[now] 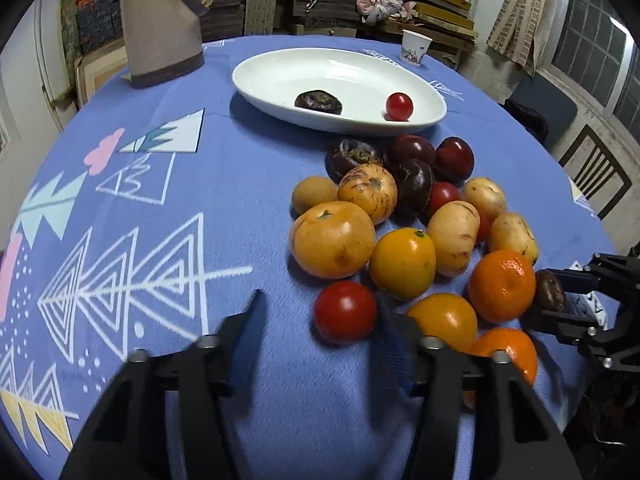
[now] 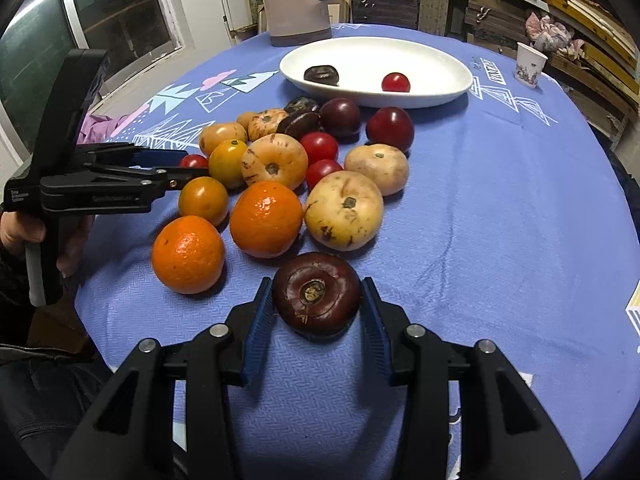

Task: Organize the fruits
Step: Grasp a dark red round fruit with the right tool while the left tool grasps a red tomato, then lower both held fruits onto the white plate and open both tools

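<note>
One white dish (image 2: 440, 92) at twelve o'clock, holding one red tomato (image 2: 395, 82) and one dark fruit (image 2: 321, 75). Two oranges (image 2: 266, 219) at six o'clock of the pile. One paper cup (image 2: 529, 65) at one o'clock.

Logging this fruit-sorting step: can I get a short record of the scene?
plate: white plate holding a small dark fruit and a cherry tomato
pile: mixed fruit pile on the blue tablecloth
right gripper: fingers shut on a dark round fruit
left gripper: open, red tomato between its fingers, not gripped
</note>
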Action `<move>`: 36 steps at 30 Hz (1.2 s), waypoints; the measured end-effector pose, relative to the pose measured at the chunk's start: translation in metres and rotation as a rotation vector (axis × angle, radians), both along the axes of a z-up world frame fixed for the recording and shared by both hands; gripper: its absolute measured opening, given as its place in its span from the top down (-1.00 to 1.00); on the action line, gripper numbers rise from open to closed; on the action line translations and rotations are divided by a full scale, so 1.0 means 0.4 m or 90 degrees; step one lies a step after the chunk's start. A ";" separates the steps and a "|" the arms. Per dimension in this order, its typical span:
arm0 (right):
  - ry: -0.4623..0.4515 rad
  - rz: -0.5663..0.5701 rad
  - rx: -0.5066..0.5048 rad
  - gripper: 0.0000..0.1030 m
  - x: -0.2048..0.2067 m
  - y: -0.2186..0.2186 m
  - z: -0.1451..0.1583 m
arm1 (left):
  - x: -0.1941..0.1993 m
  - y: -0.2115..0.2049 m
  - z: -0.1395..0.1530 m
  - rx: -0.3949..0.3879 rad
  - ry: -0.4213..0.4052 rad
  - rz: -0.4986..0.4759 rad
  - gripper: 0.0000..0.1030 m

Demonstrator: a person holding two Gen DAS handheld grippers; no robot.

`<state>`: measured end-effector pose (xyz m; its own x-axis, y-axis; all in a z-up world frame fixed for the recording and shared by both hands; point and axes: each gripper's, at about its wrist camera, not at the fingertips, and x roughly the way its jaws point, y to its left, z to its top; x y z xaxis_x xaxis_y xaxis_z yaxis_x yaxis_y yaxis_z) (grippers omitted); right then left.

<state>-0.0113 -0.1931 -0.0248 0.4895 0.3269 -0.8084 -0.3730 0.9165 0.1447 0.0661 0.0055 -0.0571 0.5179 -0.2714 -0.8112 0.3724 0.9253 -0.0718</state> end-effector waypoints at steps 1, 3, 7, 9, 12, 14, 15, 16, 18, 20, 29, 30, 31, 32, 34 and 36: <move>-0.001 0.000 0.001 0.17 -0.001 -0.001 0.001 | -0.001 -0.004 0.000 0.002 -0.002 -0.004 0.43; -0.002 -0.001 0.003 0.17 -0.002 -0.003 0.003 | -0.005 -0.004 0.000 0.000 -0.005 -0.005 0.44; -0.005 -0.010 0.011 0.17 0.002 -0.012 0.009 | -0.016 0.015 0.006 -0.025 0.016 0.002 0.44; -0.008 -0.013 0.011 0.17 0.003 -0.015 0.013 | -0.023 0.024 0.020 -0.031 0.018 0.009 0.44; -0.017 -0.015 0.015 0.17 0.006 -0.021 0.027 | -0.037 0.028 0.062 -0.044 -0.002 0.004 0.44; -0.027 -0.018 0.017 0.17 0.011 -0.026 0.043 | -0.042 0.025 0.090 -0.050 -0.020 0.001 0.44; -0.033 -0.018 0.017 0.17 0.016 -0.028 0.053 | -0.044 0.020 0.106 -0.050 -0.030 -0.002 0.44; -0.038 -0.018 0.018 0.17 0.019 -0.030 0.061 | -0.044 0.016 0.120 -0.049 -0.040 -0.002 0.44; -0.051 -0.018 0.018 0.17 0.035 -0.033 0.087 | -0.039 0.004 0.145 -0.041 -0.059 -0.002 0.43; -0.067 -0.012 0.022 0.17 0.049 -0.034 0.116 | -0.027 -0.006 0.165 -0.038 -0.071 -0.001 0.43; -0.105 0.006 0.035 0.16 0.218 -0.025 0.237 | 0.131 -0.040 0.235 -0.064 -0.085 0.021 0.43; -0.100 0.005 0.036 0.16 0.239 -0.024 0.237 | 0.163 -0.049 0.234 -0.057 -0.087 0.027 0.43; -0.093 0.002 0.028 0.16 0.275 -0.020 0.233 | 0.191 -0.057 0.232 -0.054 -0.086 0.030 0.43; -0.088 -0.007 0.017 0.16 0.309 -0.018 0.226 | 0.211 -0.062 0.230 -0.052 -0.086 0.033 0.43; -0.074 -0.021 0.002 0.16 0.365 -0.016 0.208 | 0.273 -0.073 0.219 -0.050 -0.076 0.047 0.43; -0.054 -0.034 0.002 0.16 0.424 -0.018 0.184 | 0.326 -0.085 0.201 -0.044 -0.065 0.054 0.43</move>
<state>0.1583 -0.2002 0.0488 0.5731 0.3011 -0.7622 -0.3352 0.9348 0.1172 0.1963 -0.0284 0.0234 0.6207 -0.2764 -0.7337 0.3016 0.9480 -0.1020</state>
